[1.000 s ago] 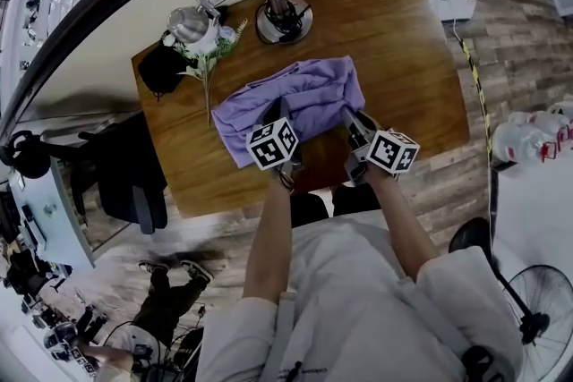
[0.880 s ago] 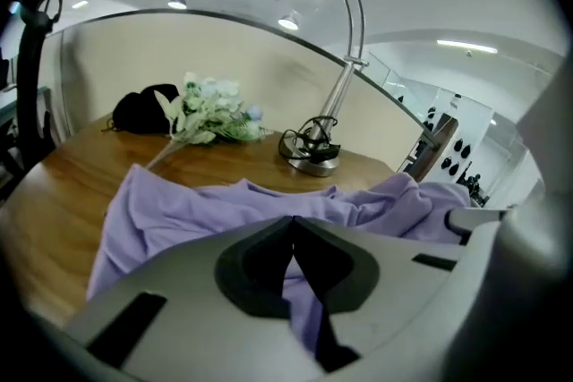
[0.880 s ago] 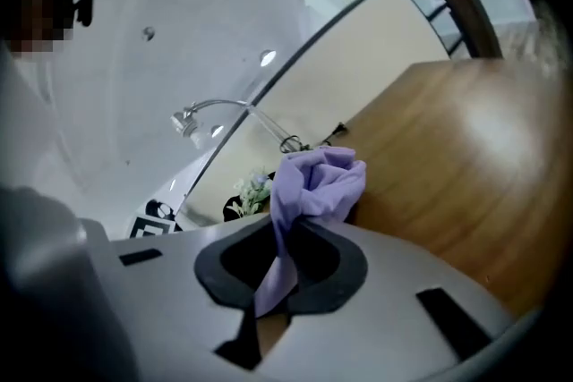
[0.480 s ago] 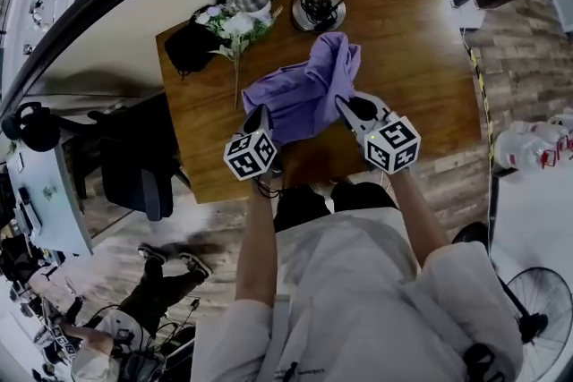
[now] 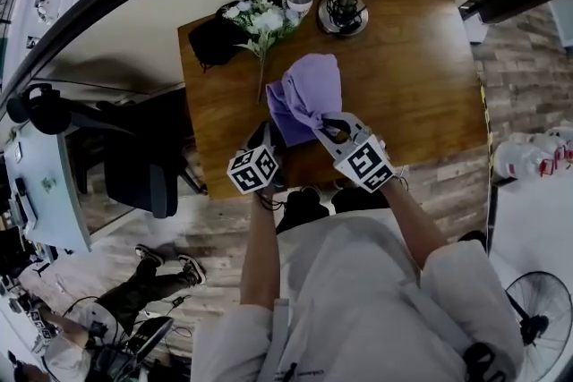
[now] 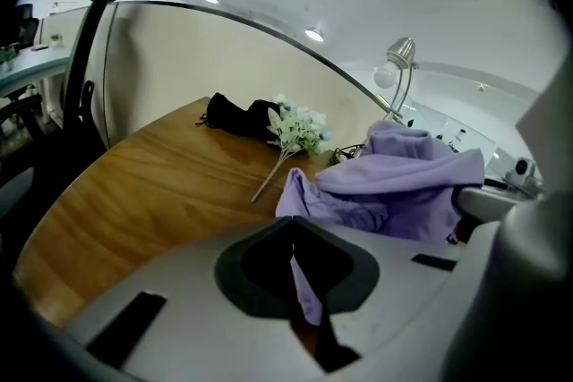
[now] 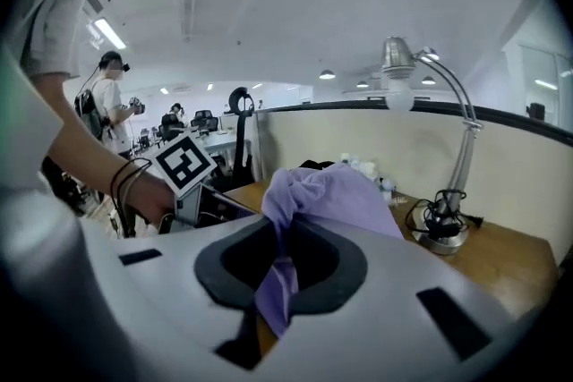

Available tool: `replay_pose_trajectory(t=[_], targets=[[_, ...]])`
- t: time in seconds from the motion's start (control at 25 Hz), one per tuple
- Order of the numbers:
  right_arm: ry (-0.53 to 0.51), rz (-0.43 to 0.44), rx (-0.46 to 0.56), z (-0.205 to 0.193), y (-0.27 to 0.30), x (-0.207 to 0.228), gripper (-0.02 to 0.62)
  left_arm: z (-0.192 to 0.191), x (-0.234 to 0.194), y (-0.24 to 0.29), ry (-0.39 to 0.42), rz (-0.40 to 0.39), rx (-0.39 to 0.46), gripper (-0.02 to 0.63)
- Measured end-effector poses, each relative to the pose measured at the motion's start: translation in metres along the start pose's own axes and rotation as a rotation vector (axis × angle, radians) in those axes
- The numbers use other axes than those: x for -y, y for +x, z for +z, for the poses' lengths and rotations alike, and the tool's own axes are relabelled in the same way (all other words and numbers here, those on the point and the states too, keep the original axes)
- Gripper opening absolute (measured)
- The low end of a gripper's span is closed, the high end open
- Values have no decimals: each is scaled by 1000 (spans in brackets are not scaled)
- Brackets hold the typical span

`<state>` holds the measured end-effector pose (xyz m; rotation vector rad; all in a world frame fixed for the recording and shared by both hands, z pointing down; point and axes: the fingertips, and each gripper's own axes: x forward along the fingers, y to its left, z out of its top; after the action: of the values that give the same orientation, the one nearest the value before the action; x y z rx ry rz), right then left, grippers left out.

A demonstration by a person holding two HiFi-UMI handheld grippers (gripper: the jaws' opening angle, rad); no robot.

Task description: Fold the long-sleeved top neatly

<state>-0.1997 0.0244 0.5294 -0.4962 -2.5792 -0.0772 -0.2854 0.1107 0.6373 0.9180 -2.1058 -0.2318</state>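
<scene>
Jaws of the left gripper [image 6: 294,262] are pressed together on a thin edge of the purple long-sleeved top [image 5: 313,89]. The right gripper [image 7: 273,268] has its jaws a little apart, clamped on a thicker fold of the same top. The top sits bunched on the wooden table [image 5: 421,76], near the desk lamp [image 5: 345,9], on the person's side of it.

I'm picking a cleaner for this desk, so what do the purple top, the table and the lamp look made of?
The purple top looks like soft matte knit, perhaps cotton jersey; it bunches in limp folds. The table looks like wood or wood-look laminate with a smooth satin finish; brown grain streaks show. The lamp looks like polished metal, probably chrome; bright glints sit on its shade and curved arm.
</scene>
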Motion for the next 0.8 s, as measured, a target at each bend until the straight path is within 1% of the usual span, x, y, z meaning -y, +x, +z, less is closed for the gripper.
replay_pose_trajectory(t=[0.2, 0.36, 0.44, 0.48, 0.56, 0.6, 0.64, 0.72, 0.76, 0.8], targets=[[-120, -6, -98, -15, 40, -33, 38, -6, -12, -9, -34, -2, 8, 23], [-267, 14, -251, -47, 79, -52, 41, -8, -12, -13, -48, -4, 14, 23], [-298, 60, -313, -63, 95, -62, 57, -5, -12, -15, -46, -4, 22, 23], [-302, 101, -332, -69, 100, -69, 98, -2, -13, -17, -43, -1, 28, 23], [-320, 188, -344, -74, 97, -84, 219, 6, -13, -21, -31, 1, 46, 23], [-324, 219, -339, -73, 91, -89, 268, 12, -11, -22, -24, -3, 57, 23], [-310, 238, -323, -68, 82, -92, 290, 18, -9, -23, -18, -11, 68, 23], [-212, 250, -249, -51, 63, -88, 239, 34, 1, -24, -10, -43, 92, 23], [-147, 242, -202, -41, 54, -78, 218, 44, 9, -24, -2, -59, 110, 23], [-82, 217, -159, -32, 46, -62, 215, 56, 19, -22, 10, -75, 133, 23]])
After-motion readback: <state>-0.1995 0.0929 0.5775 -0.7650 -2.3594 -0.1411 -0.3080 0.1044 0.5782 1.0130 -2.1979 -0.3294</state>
